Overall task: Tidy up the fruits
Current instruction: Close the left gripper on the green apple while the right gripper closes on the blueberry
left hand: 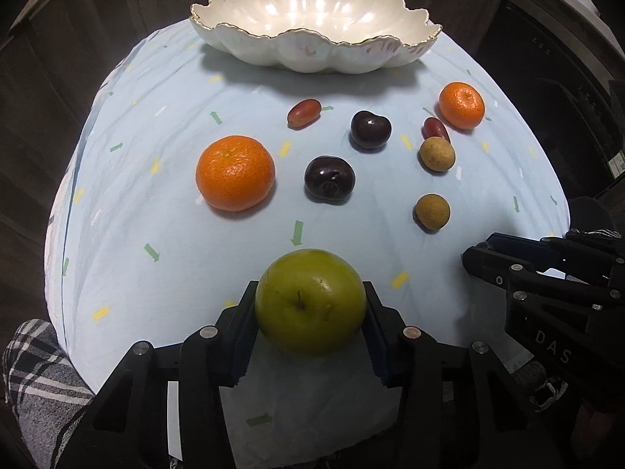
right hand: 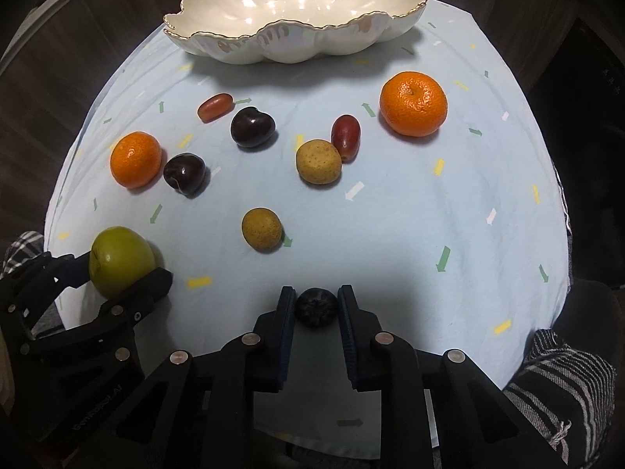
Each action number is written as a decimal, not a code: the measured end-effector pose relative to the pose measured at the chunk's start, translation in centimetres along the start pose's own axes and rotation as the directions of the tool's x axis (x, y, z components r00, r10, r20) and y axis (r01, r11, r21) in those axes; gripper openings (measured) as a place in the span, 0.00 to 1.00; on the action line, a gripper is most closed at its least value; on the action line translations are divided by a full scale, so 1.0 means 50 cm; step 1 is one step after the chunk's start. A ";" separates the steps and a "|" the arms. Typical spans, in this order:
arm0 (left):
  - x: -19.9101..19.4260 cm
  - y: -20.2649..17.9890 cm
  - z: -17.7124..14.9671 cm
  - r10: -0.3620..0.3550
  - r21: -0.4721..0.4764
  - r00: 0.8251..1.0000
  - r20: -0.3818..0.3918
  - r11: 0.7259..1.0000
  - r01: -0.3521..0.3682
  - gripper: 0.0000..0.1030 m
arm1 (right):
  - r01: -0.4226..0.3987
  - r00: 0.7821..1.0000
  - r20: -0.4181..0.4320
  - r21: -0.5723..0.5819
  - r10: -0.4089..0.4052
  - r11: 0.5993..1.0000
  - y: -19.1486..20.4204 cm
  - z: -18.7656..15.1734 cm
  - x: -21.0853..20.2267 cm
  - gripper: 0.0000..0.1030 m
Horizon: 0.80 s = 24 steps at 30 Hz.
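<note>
My left gripper (left hand: pixel 310 305) is shut on a green apple (left hand: pixel 310 301), held low over the near edge of the light blue cloth; the apple also shows in the right wrist view (right hand: pixel 121 260). My right gripper (right hand: pixel 316 306) is shut on a small dark blueberry (right hand: pixel 316 306). A white scalloped bowl (left hand: pixel 312 54) with a gold rim stands empty at the far edge, also in the right wrist view (right hand: pixel 289 45). Two oranges (left hand: pixel 235 172) (left hand: pixel 461 104), two dark cherries (left hand: pixel 330 178) (left hand: pixel 370 129), two red grapes (left hand: pixel 304 112) (left hand: pixel 435 127) and two tan longans (left hand: pixel 437 153) (left hand: pixel 432 211) lie on the cloth.
The round table under the blue cloth (left hand: pixel 156 195) drops off on all sides to a dark wooden floor. The right gripper body (left hand: pixel 547 273) shows at the right of the left wrist view. Plaid and striped fabric lies at the near corners (left hand: pixel 43 371) (right hand: pixel 566 383).
</note>
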<state>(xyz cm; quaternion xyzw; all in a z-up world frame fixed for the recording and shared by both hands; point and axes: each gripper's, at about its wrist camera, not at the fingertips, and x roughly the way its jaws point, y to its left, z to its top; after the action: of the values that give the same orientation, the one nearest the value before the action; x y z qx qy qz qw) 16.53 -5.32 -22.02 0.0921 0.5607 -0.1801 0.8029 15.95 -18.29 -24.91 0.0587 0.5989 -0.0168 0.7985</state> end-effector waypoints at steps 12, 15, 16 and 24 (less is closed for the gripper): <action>-0.016 0.006 -0.002 0.009 -0.017 1.000 -0.004 1.000 -0.009 0.46 | -0.013 1.000 0.027 0.013 0.012 1.000 -0.007 -0.003 -0.024 0.22; -0.023 0.005 0.001 0.006 -0.026 1.000 -0.009 1.000 -0.006 0.46 | -0.018 0.999 0.032 0.014 0.017 1.000 -0.006 -0.001 -0.034 0.22; -0.025 0.003 0.003 0.009 -0.026 1.000 -0.008 1.000 -0.009 0.46 | -0.020 0.999 0.033 0.014 0.019 1.000 -0.007 -0.001 -0.037 0.22; -0.050 0.010 0.027 0.029 -0.042 1.000 0.002 0.999 -0.029 0.46 | -0.032 0.999 0.041 0.023 0.031 0.999 -0.011 0.011 -0.057 0.22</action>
<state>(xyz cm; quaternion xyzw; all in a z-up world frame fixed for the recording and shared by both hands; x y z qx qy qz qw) 17.12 -4.85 -19.22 0.0832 0.5620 -0.1567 0.8079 15.63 -19.05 -22.06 0.0771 0.5812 -0.0125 0.8100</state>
